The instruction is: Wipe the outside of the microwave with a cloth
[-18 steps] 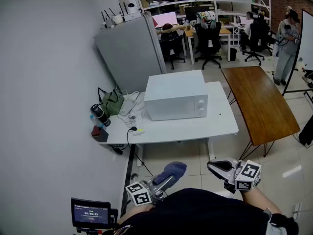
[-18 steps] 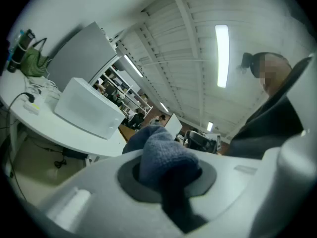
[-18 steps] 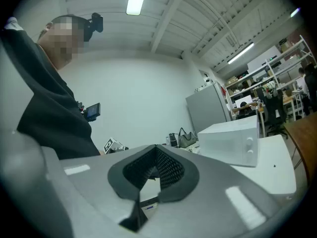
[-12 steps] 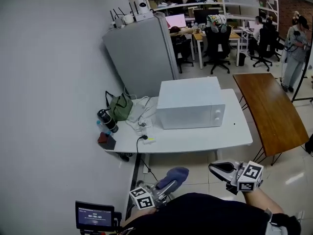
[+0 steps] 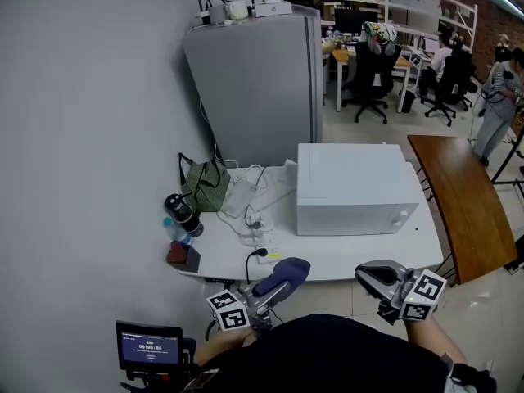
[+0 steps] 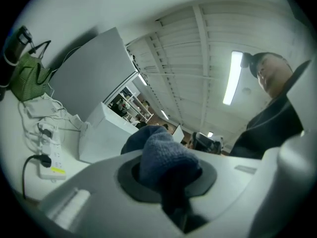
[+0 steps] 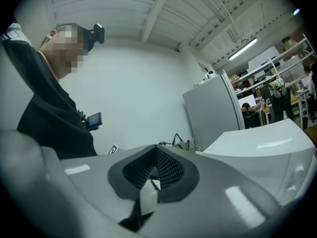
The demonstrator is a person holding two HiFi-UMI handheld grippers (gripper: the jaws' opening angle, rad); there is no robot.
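Closest to me, low against the body, I hold the left gripper [image 5: 277, 289] with its jaws clamped on the blue cloth [image 5: 285, 273]. A thick wad bulges out past the tips, which I judge is deliberate, so that fabric and not plastic meets the casing. Level with it on the other side, the right gripper [image 5: 370, 275] has its jaws pressed together with nothing between them. I read it as the spare hand, kept low and out of the way, perhaps to steady the appliance when needed. Both point forward and touch nothing.

Just ahead of the cloth's tip runs the near edge of the white table [image 5: 327, 260]. In the head view the cloth overlaps that edge, but I cannot tell whether it is over the top or short of it.

Beyond the left gripper and off to its right stands the microwave [image 5: 352, 191], its door facing me, near but clear of the cloth. From the right gripper it lies ahead and slightly left. By my judgement no wiping has begun; this is the approach.

Ahead of the left gripper lies a power strip [image 5: 266, 257] with cables, and farther left a green bag [image 5: 205, 187] and a dark bottle [image 5: 182, 213], all worth keeping the cloth off. Farthest back rises a grey fridge [image 5: 254, 88].
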